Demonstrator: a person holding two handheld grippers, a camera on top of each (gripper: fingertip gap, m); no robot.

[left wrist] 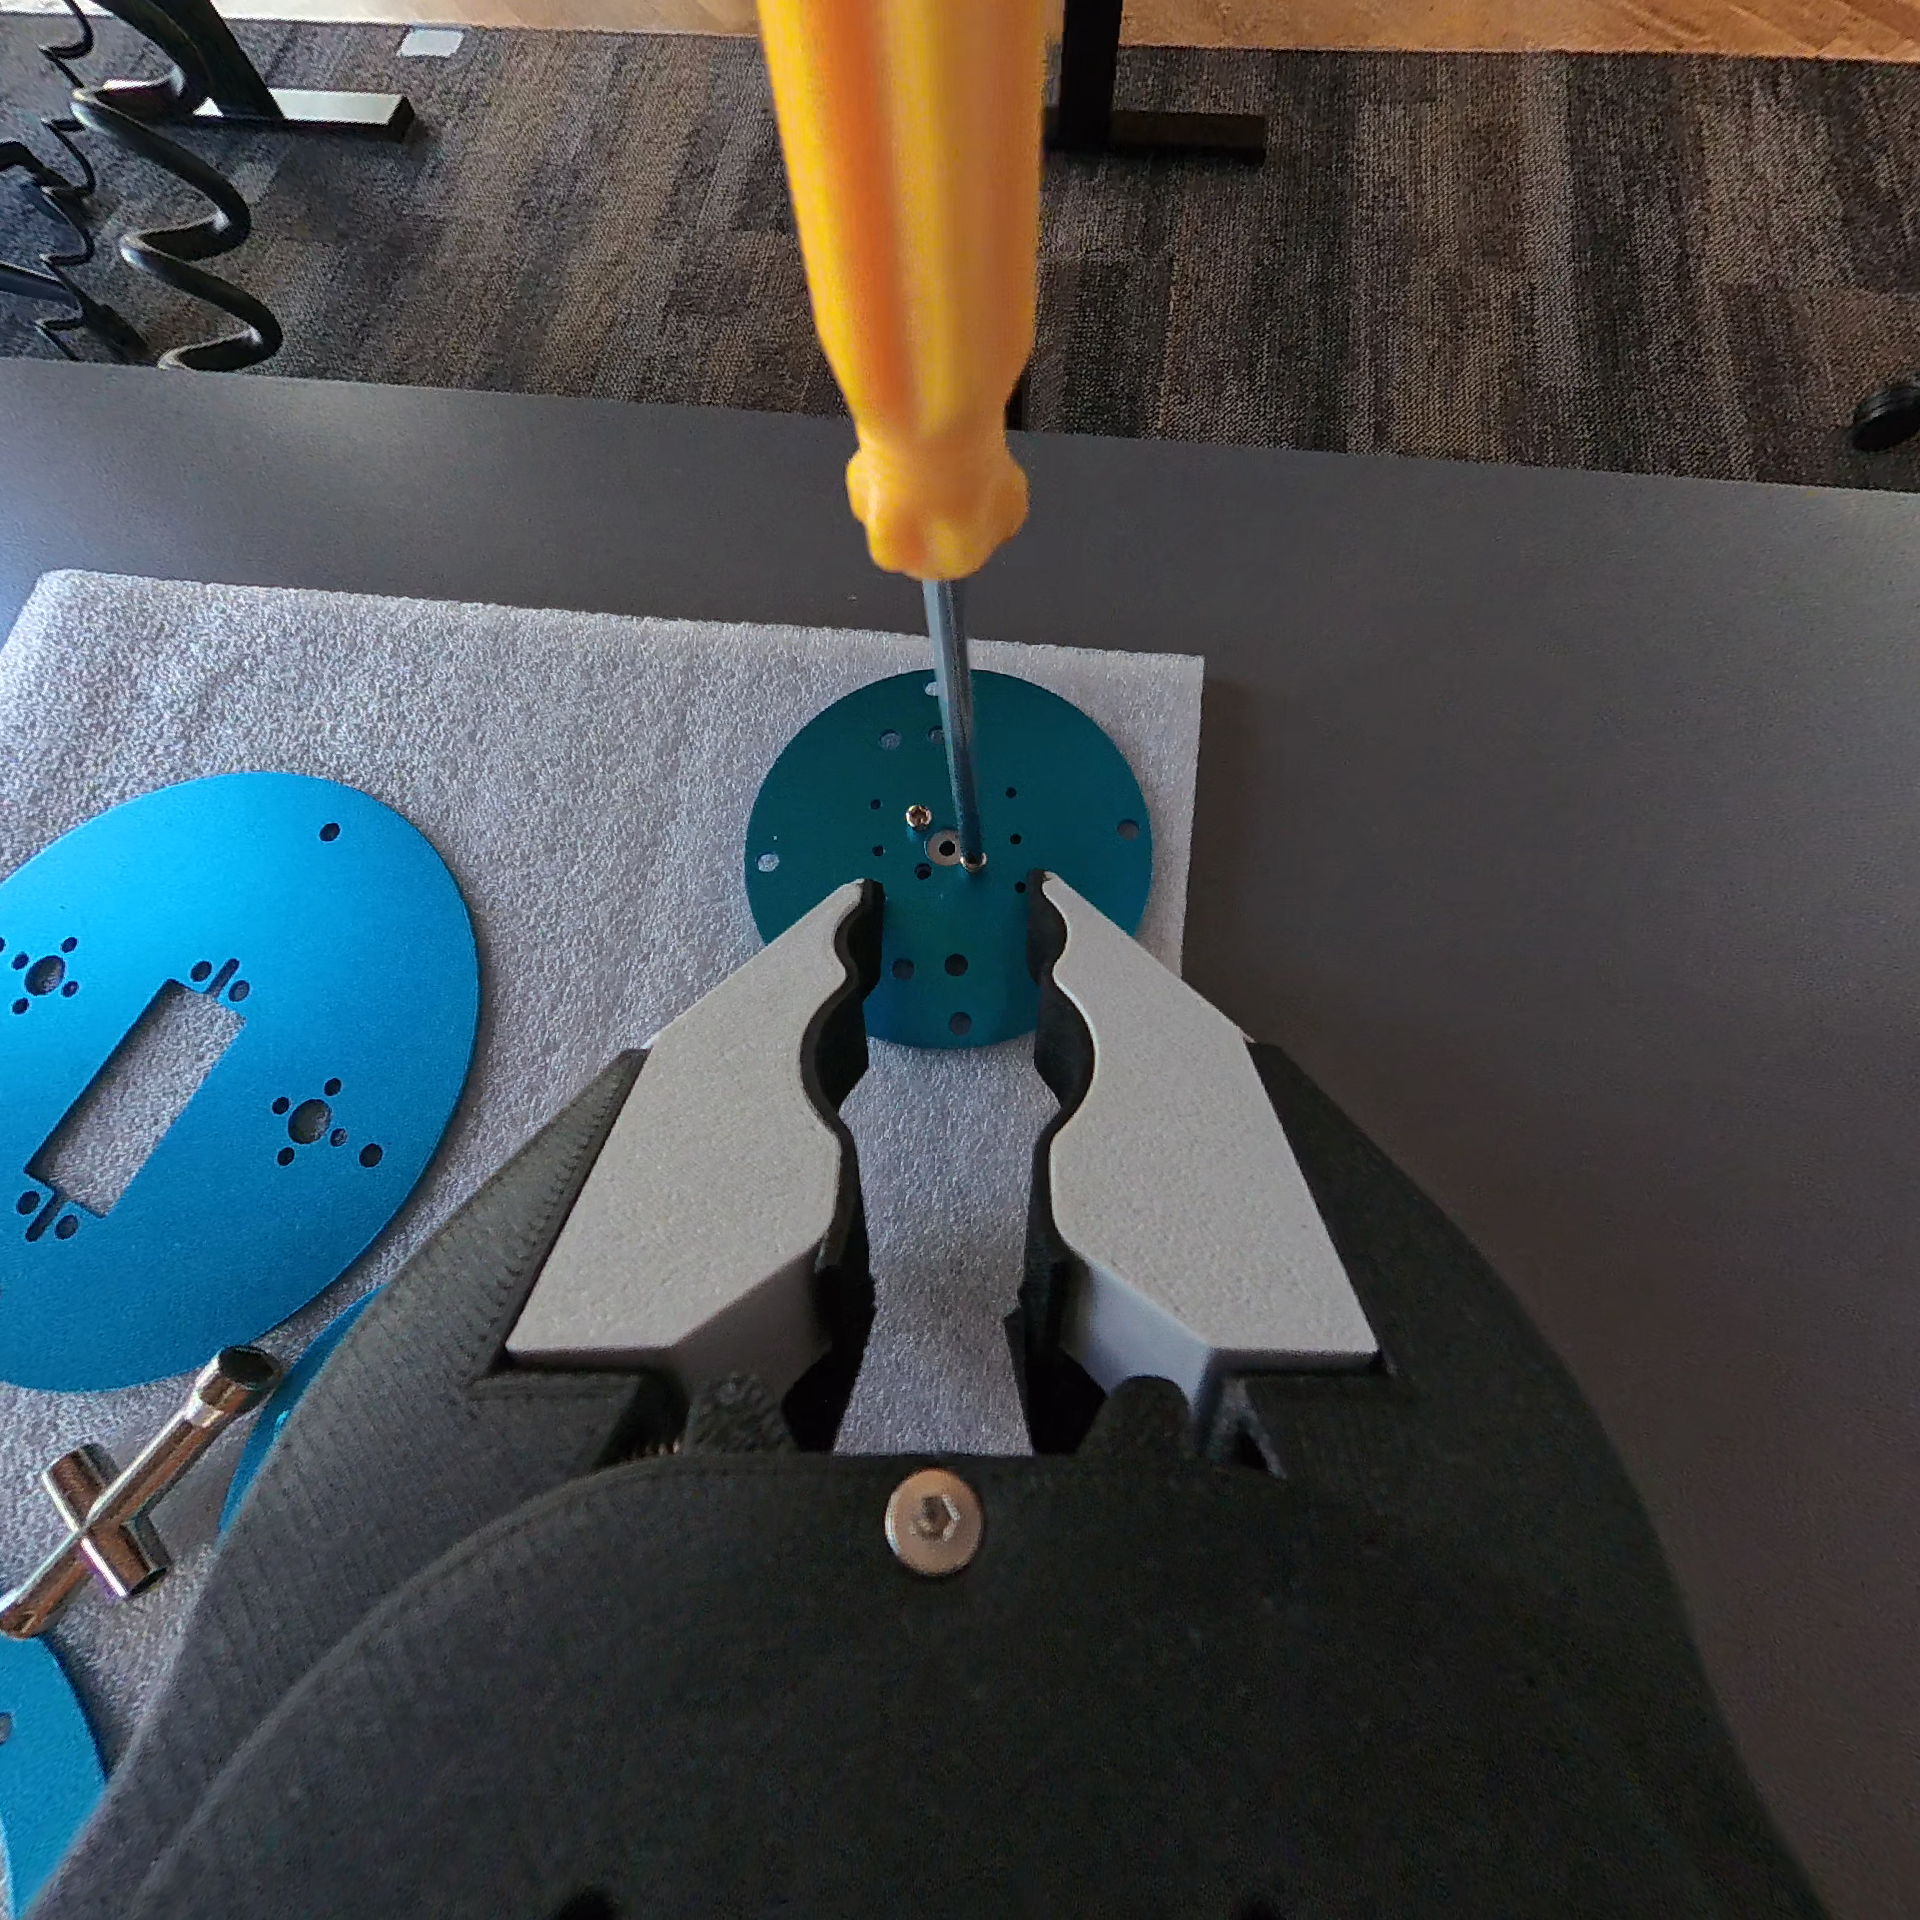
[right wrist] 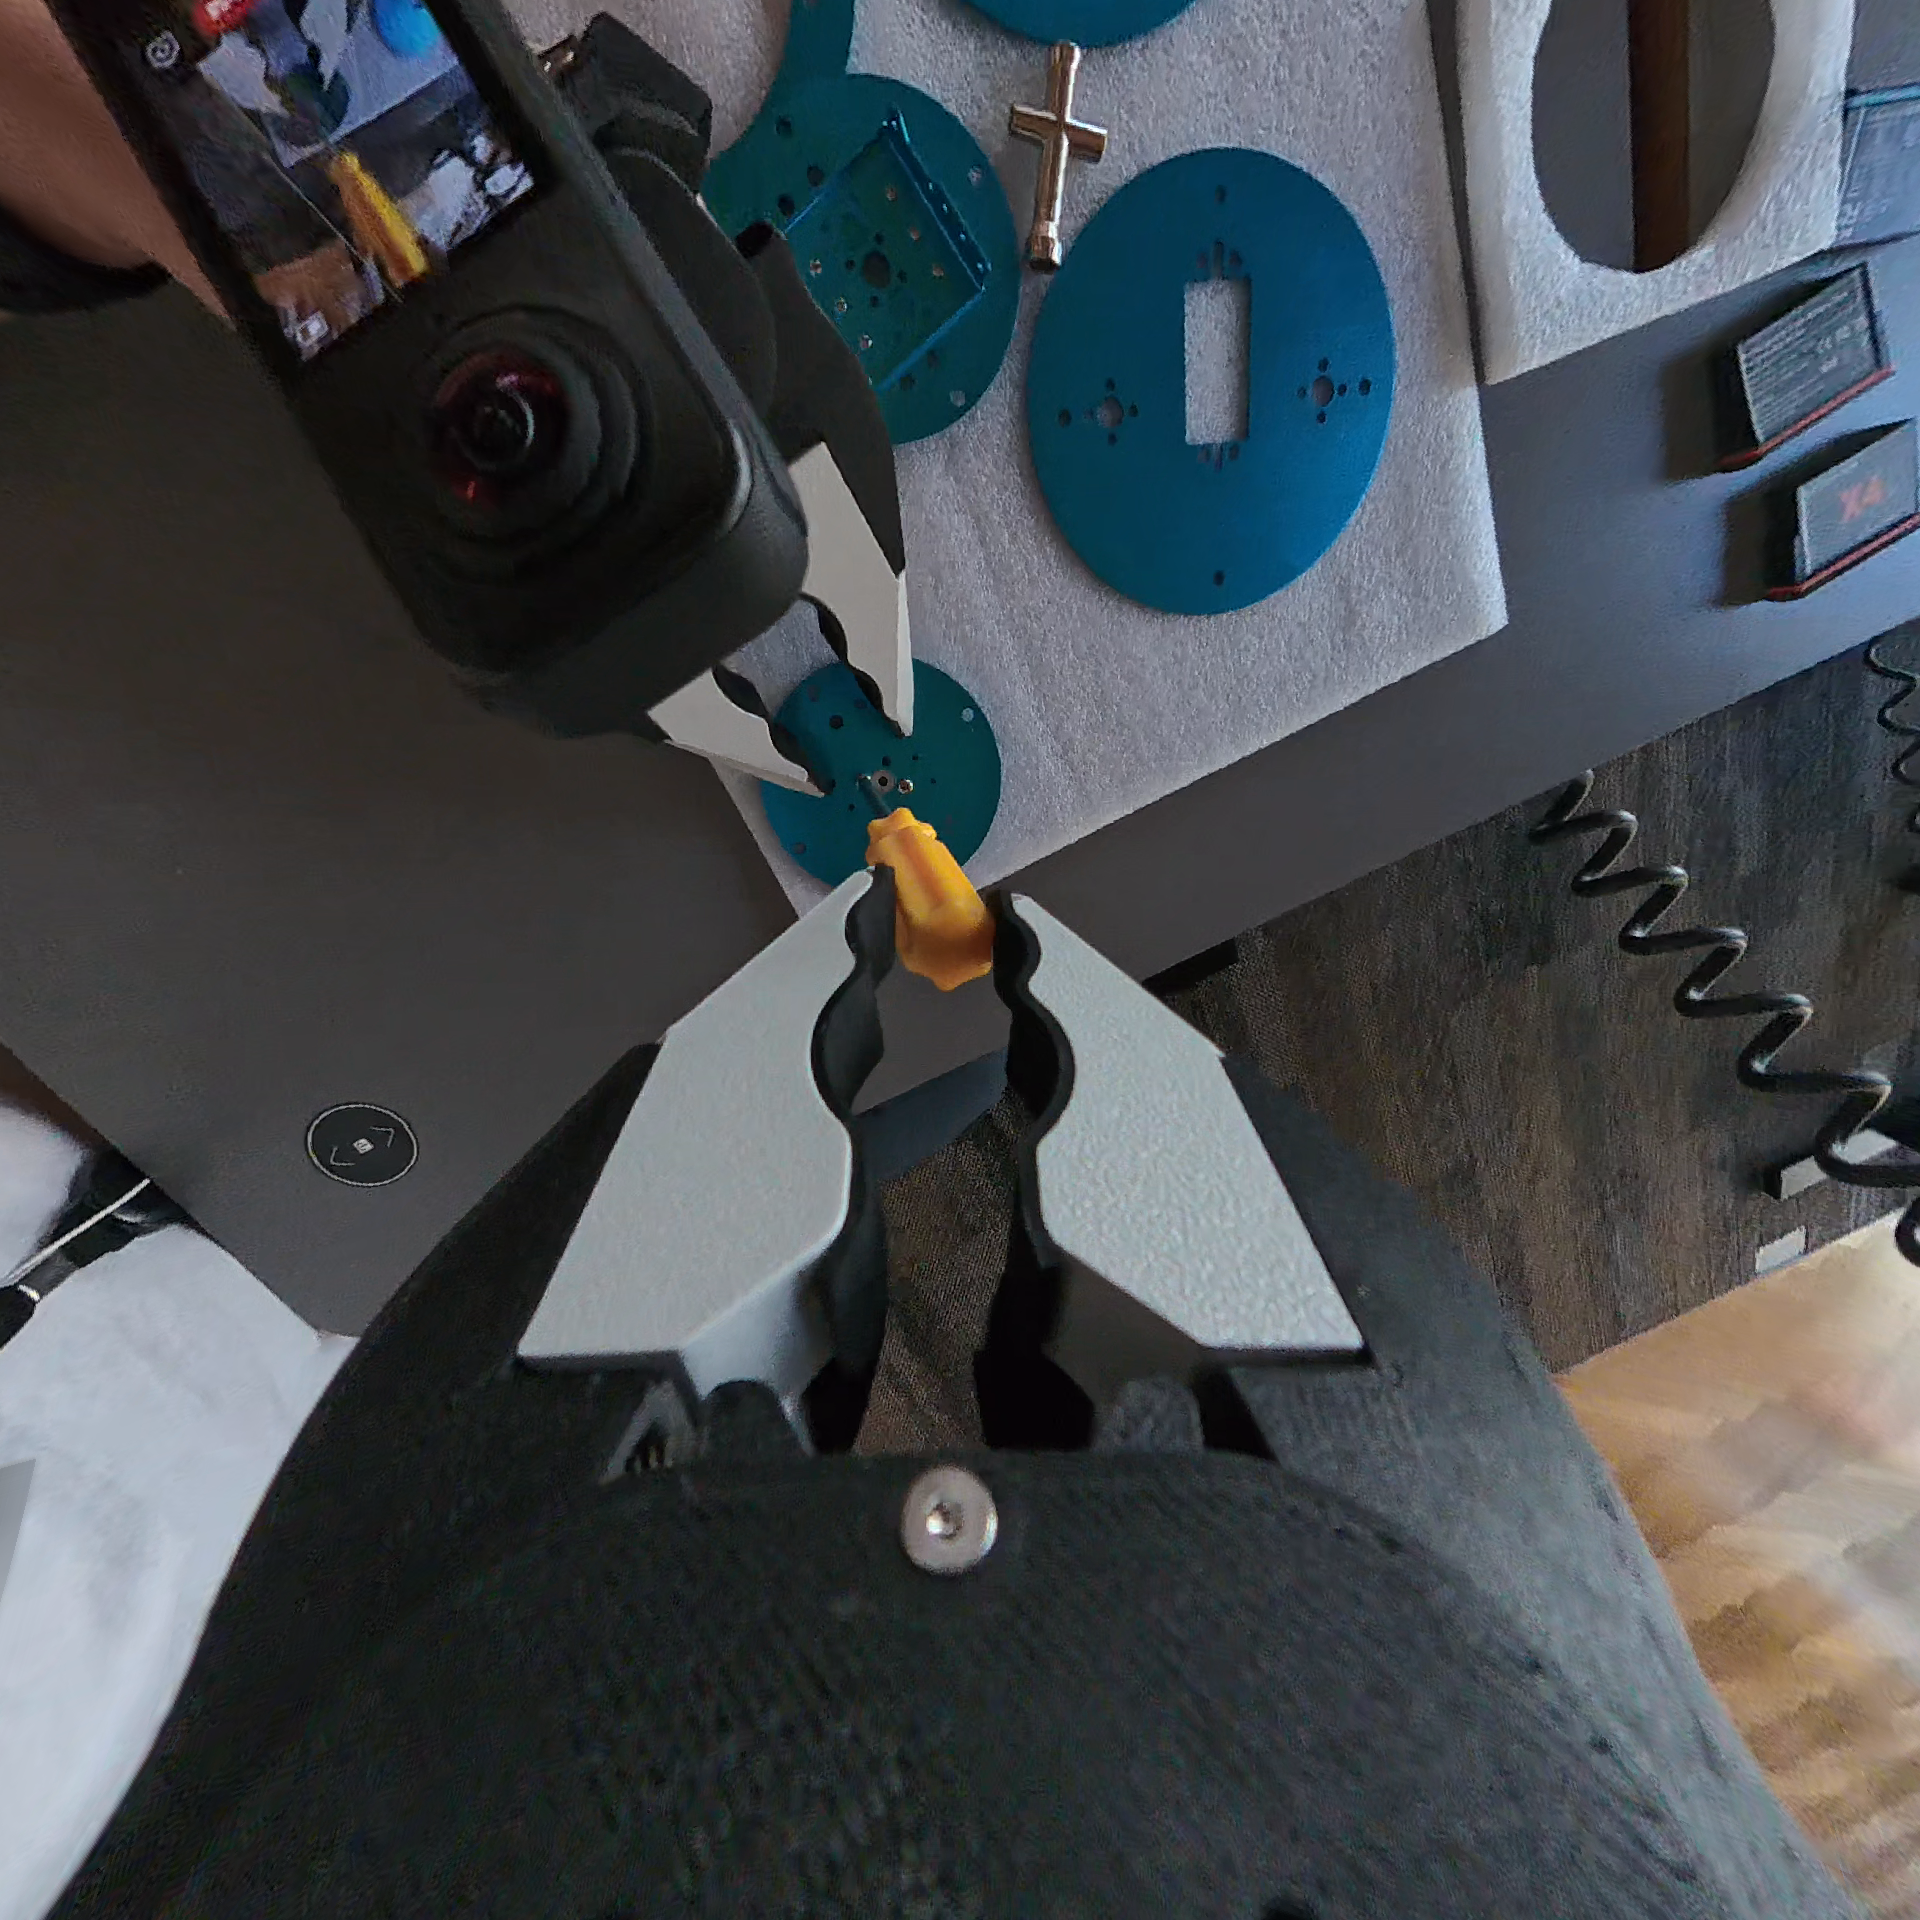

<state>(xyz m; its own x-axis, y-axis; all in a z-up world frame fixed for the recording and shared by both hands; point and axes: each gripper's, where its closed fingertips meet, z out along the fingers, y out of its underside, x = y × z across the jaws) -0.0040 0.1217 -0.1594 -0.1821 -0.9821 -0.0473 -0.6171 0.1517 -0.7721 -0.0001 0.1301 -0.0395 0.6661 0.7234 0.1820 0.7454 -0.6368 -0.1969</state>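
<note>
Looking along the left gripper (left wrist: 951, 883), its jaws stand narrowly apart and hold nothing; the fingertips rest on the near part of a small blue disc (left wrist: 831, 790), which lies at the far right corner of a white foam sheet (left wrist: 582, 707) on the dark table (left wrist: 1558, 727); a yellow screwdriver (left wrist: 914, 260) stands upright with its tip on a screw (left wrist: 974, 860) near the middle of the disc; a large blue plate (left wrist: 343, 935) and a metal cross key (left wrist: 125, 1496) lie toward the left edge of the foam.

From the right wrist view, the right gripper (right wrist: 932, 891) clamps the screwdriver (right wrist: 930, 914) by its handle; the left gripper (right wrist: 862, 758) touches the small disc (right wrist: 945, 769) beyond it; two black boxes (right wrist: 1808, 364) lie on the table past the foam sheet, well apart from the disc.
</note>
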